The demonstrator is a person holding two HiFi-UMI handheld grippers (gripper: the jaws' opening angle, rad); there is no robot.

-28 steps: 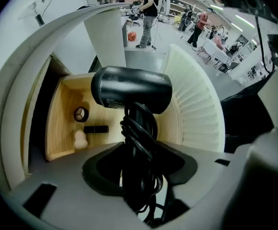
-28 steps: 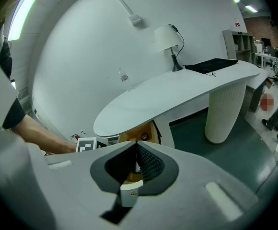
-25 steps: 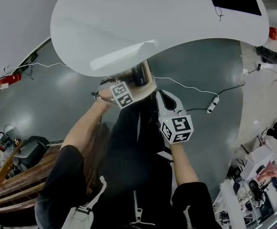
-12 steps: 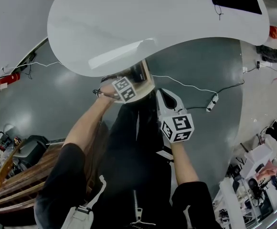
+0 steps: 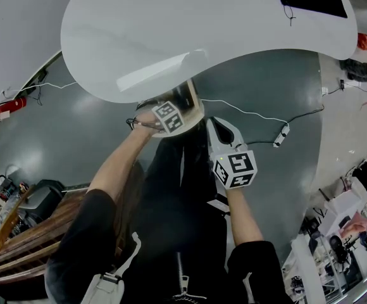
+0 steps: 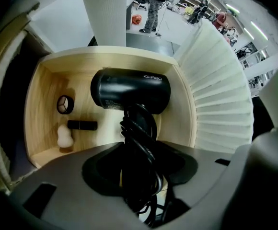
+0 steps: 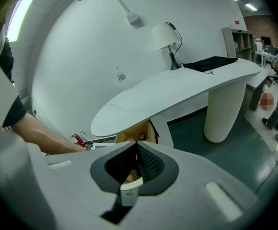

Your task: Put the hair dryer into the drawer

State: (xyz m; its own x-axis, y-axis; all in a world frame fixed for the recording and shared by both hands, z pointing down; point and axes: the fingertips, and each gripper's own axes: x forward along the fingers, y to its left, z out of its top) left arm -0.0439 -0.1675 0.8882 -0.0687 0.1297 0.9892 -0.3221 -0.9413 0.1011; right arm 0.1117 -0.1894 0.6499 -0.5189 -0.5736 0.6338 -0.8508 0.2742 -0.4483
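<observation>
A black hair dryer (image 6: 129,92) with its cord wound round the handle fills the middle of the left gripper view. My left gripper (image 6: 139,152) is shut on that handle and cord. The dryer's barrel lies crosswise over the open wooden drawer (image 6: 38,109); whether it touches the bottom I cannot tell. In the head view the left gripper (image 5: 169,117) is at the drawer (image 5: 196,109) under the white table. My right gripper (image 5: 220,130) stays just right of the drawer, in front of the person, jaws shut on nothing (image 7: 133,145).
In the drawer's left half lie a small ring (image 6: 65,104), a black tube (image 6: 82,125) and a white sponge (image 6: 64,135). The white tabletop (image 5: 202,30) overhangs the drawer and carries a lamp (image 7: 165,35) and black mat (image 7: 211,62). A ribbed pedestal (image 7: 223,109) and floor cable (image 5: 259,119) are nearby.
The left gripper has crept a little forward and right towards the drawer with the dryer. The right gripper has stayed put.
</observation>
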